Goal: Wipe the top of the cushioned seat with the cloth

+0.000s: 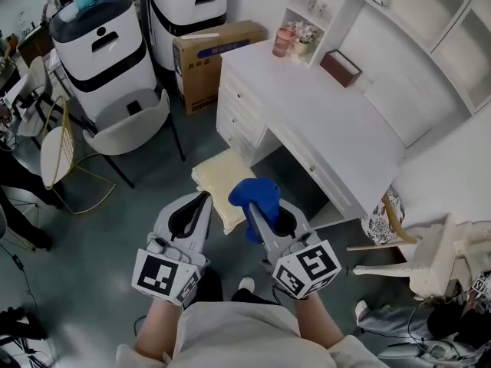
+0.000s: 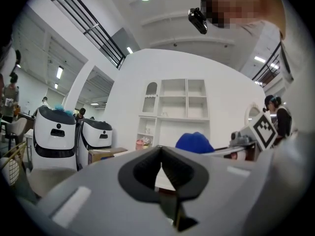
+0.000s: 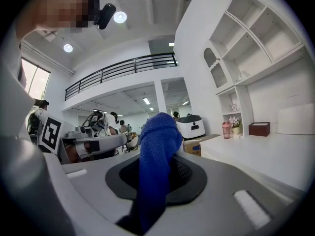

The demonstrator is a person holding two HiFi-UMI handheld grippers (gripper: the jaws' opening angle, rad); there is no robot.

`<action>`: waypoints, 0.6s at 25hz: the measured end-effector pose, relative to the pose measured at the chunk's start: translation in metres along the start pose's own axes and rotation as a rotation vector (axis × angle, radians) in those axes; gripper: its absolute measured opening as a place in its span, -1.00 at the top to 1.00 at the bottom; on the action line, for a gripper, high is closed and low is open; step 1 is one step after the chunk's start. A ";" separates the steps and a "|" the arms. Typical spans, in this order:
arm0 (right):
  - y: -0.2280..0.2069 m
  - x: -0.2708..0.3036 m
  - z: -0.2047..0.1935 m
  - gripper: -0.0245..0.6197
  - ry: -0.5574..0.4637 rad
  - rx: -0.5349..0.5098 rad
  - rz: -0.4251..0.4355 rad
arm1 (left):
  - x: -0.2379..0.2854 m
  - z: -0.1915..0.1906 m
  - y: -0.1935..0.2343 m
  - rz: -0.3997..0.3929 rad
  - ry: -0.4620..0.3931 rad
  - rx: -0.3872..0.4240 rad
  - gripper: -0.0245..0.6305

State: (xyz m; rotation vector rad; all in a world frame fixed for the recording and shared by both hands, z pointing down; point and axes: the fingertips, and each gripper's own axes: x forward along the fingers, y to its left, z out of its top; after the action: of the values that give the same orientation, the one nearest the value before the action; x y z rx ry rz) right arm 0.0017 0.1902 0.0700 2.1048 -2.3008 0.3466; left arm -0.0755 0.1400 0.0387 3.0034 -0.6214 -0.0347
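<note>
1. Seen from the head view, the cushioned seat (image 1: 217, 176) sits just beside the white bench (image 1: 330, 121), with my left tongs (image 1: 205, 198) and right tongs (image 1: 255, 208) at its near edge.
2. In the left gripper view, my left tongs are pressed together, empty.
3. In the right gripper view, my right tongs pinch the blue cloth (image 3: 156, 141), bunched upright between them.

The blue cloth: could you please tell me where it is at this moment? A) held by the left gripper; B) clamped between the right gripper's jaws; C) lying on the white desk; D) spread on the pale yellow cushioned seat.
B: in the right gripper view the blue cloth sticks up from between the closed jaws of the right gripper, while the left gripper holds nothing.
</note>
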 end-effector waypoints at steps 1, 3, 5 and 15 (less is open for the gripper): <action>0.001 0.009 0.002 0.67 -0.003 0.002 -0.003 | 0.002 0.002 0.009 -0.003 -0.001 0.003 0.93; 0.003 0.027 0.006 0.67 -0.008 0.002 -0.013 | 0.006 0.004 0.027 -0.009 -0.002 0.005 0.93; 0.006 0.043 0.009 0.67 -0.007 -0.001 -0.023 | 0.008 0.006 0.045 -0.017 -0.003 0.001 0.93; 0.012 0.089 0.009 0.67 -0.006 0.009 -0.071 | 0.018 0.004 0.102 -0.043 -0.013 -0.018 0.93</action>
State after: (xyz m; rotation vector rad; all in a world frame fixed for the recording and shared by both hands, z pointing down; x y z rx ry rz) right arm -0.0179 0.1021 0.0730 2.1884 -2.2247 0.3508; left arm -0.0995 0.0388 0.0428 3.0011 -0.5551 -0.0626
